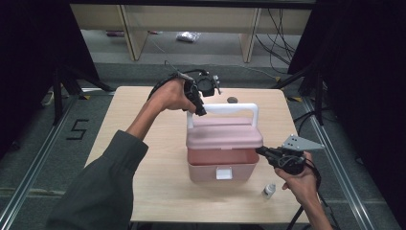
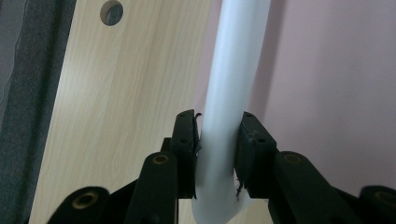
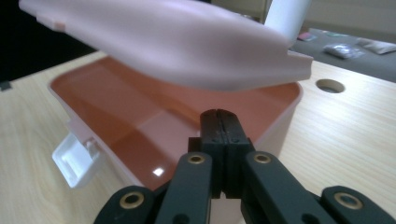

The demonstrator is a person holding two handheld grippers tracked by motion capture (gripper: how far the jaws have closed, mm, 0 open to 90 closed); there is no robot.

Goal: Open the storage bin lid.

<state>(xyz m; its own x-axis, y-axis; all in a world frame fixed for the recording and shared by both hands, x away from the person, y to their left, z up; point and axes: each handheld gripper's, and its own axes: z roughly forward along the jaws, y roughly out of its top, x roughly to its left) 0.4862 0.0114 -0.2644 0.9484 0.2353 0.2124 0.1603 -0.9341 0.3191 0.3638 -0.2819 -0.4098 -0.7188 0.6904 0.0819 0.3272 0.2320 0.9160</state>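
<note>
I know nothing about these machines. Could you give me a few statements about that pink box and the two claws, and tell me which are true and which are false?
1. The left claw is clamped on the white curved plastic handle. True.
2. The pink plastic box lid is fully shut. False: it is lifted, showing the reddish inside.
3. The right claw grips the small clear bottle. False: it is shut on nothing beside the pink plastic box; the bottle stands on the light wooden table.
4. The white latch hangs open at the box's front. True.
</note>
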